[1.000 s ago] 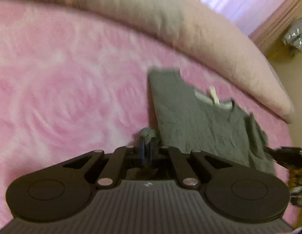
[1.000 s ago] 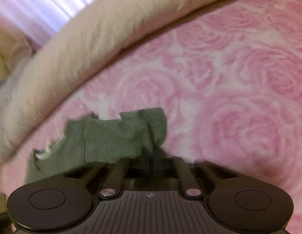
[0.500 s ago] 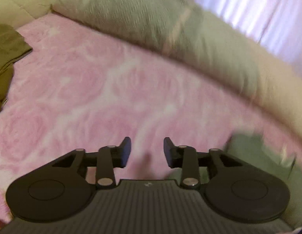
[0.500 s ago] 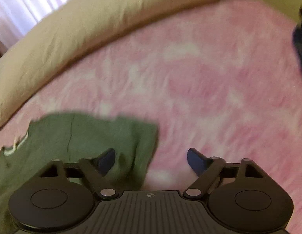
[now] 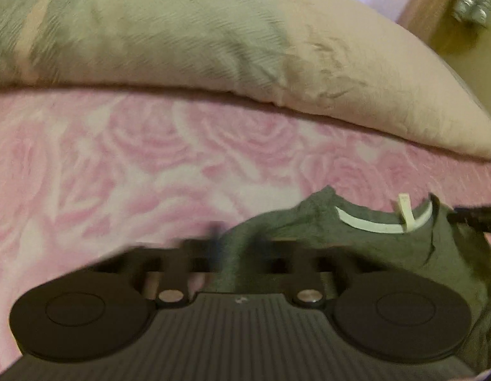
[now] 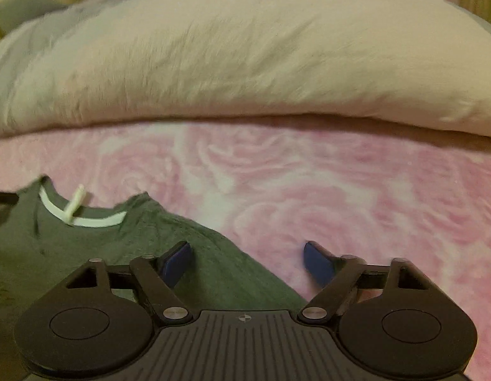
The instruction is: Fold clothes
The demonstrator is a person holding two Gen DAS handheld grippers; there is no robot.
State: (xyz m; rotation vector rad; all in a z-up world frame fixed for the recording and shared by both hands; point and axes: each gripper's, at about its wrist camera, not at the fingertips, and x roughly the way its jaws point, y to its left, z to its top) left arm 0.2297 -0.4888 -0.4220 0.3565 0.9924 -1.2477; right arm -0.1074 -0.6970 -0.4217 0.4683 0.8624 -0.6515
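pink rose-print blanket [image 6: 340, 197] backed by a cream pillow [image 6: 245, 57]. grey t-shirt [image 6: 102, 247] laid collar-far, soft, light, limp. left gripper [image 5: 235, 254] blurred, fingers just pressed together on a shoulder ridge; right gripper [image 6: 247, 260] spread, closing over the shoulder edge, best pinched there.

Each gripper [image 6: 248, 258] is black plastic: a ribbed body, two round discs, silver screws behind the fingers [image 6: 177, 262], blue pads. The left gripper [image 5: 235, 247] looks blurred.
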